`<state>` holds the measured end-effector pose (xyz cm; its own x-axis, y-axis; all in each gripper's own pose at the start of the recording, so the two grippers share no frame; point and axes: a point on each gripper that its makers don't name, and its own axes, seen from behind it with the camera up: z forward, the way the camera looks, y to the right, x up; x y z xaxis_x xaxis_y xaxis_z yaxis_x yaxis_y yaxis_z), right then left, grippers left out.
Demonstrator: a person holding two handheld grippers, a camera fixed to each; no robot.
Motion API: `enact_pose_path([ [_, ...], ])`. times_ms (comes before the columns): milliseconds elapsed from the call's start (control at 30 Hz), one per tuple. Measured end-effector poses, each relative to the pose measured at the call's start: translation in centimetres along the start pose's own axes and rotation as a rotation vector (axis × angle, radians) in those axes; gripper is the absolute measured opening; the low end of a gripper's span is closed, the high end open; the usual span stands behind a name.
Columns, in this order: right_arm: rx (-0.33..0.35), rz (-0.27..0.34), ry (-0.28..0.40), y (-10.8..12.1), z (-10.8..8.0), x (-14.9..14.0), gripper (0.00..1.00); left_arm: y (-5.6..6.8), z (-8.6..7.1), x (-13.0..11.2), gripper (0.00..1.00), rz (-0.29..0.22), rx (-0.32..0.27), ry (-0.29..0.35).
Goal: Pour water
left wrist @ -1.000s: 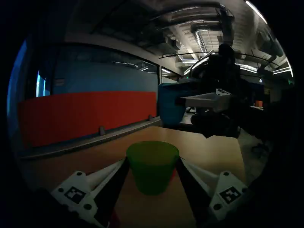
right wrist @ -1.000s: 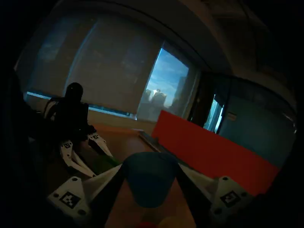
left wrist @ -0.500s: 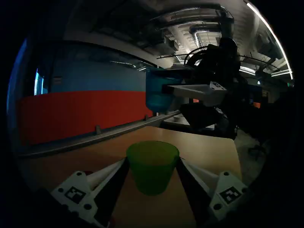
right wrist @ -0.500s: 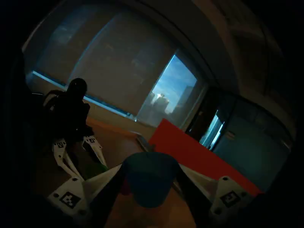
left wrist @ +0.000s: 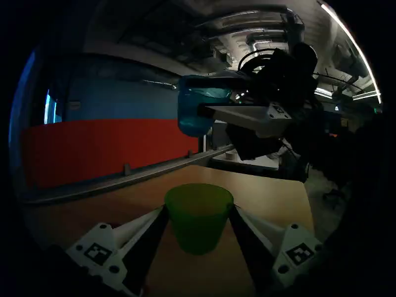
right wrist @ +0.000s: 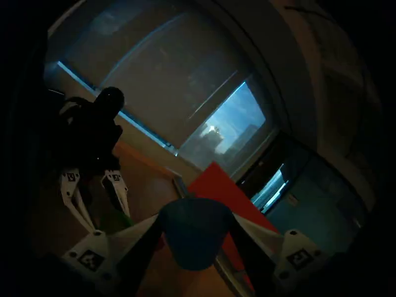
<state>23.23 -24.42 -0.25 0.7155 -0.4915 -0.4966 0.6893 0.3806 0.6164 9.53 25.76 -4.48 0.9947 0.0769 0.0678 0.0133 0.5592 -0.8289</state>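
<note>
Two claws each gripped a cup above the counter.
Left gripper view: the left claw (left wrist: 198, 212) was narrowed onto the green cup (left wrist: 199, 227), both fingers pressing its sides, over the counter's (left wrist: 277, 195) near part. The right claw (left wrist: 209, 109) clasped the blue cup (left wrist: 190, 123) high above the far edge. Right gripper view: its fingers pinched the blue cup's sides, with the green cup lower left. Neither cup's contents could be told.
</note>
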Motion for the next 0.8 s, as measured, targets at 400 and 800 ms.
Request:
enact_pose_path([
  [400,-0.009,-0.135,-0.008,0.0,1.1,1.0,0.92,0.1,-0.1,0.3,0.86,0.002,-0.005,0.005],
  [800,-0.024,-0.26,-0.021,0.2,1.8,1.4,0.92,0.3,-0.1,0.4,0.86,0.001,-0.012,0.006],
])
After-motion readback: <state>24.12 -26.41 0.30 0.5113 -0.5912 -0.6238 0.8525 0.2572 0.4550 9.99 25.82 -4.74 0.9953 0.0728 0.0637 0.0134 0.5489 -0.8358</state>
